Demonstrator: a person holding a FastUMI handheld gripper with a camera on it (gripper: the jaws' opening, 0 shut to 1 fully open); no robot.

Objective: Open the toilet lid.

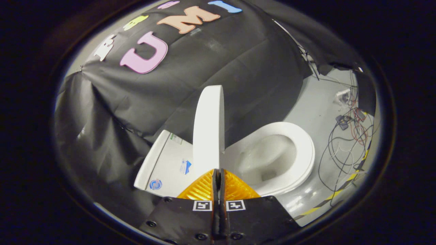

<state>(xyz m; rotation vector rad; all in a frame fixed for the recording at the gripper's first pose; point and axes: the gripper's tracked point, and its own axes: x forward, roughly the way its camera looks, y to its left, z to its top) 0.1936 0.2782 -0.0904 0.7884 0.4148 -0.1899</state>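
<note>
The toilet lid stands raised on edge just ahead of my fingers, its thin white rim facing me and rising against the black cloth wall. My gripper is clenched, the two orange fingers pressed together with nothing between them, their tips right at the lid's lower end. Beside the lid, the seat lies down around the open bowl. On the lid's other side sits the white tank. Beyond the bowl, tangled cables sprawl over the grey floor.
</note>
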